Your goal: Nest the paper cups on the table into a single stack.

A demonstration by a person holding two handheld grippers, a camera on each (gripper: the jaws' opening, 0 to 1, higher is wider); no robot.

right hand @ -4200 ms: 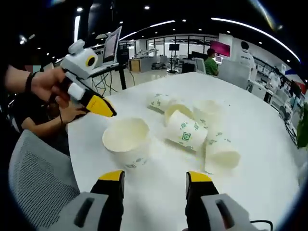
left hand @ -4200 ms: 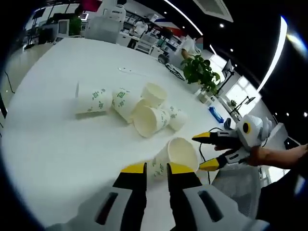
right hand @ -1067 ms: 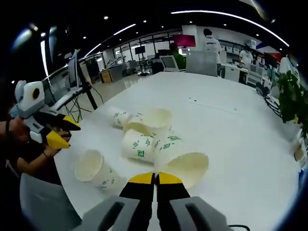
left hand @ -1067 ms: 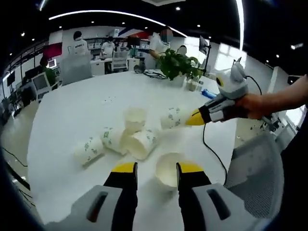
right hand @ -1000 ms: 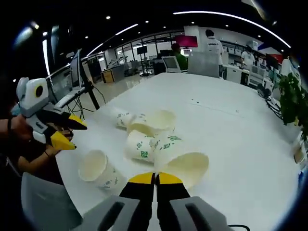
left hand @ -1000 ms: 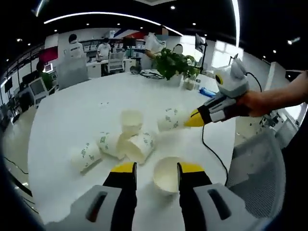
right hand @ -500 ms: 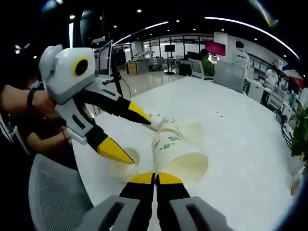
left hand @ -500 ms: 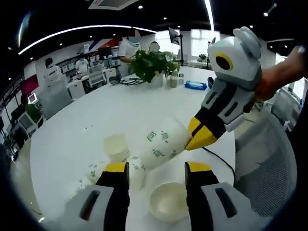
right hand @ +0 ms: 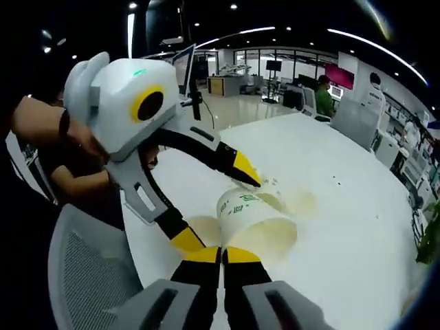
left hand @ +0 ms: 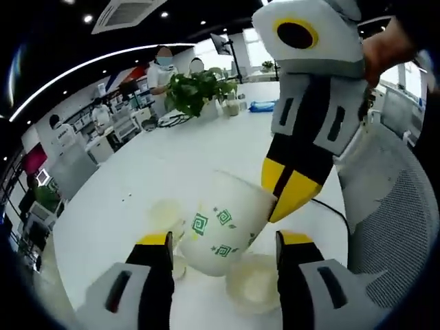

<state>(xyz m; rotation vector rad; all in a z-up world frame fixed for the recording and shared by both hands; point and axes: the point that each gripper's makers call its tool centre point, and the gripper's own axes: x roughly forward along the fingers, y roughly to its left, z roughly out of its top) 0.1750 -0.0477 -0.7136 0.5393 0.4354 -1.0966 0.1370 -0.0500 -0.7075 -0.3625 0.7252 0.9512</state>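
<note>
- Right gripper (right hand: 221, 256) jaws clenched on the rim of a paper cup (right hand: 251, 223); we hold it in the air, tilted, base pointing away from us.
- In the left gripper view that held cup (left hand: 223, 234) hangs between our left jaws, just above an upright cup (left hand: 256, 292) on the white table (left hand: 199, 155).
- Left gripper (left hand: 223, 240) jaws spread wide, gripping nothing; looks poised to bracket the upright cup.
- More cups (left hand: 165, 214) lie on the table beyond it, partly hidden.
- Handling call: thin paper, very light, wall dents easily. Rolled rim is the stiff part, so we pinch there, lightly.
- Empty target cup will likely skid or tip when pushed; we'd steady it near its rim with the left jaws.
</note>
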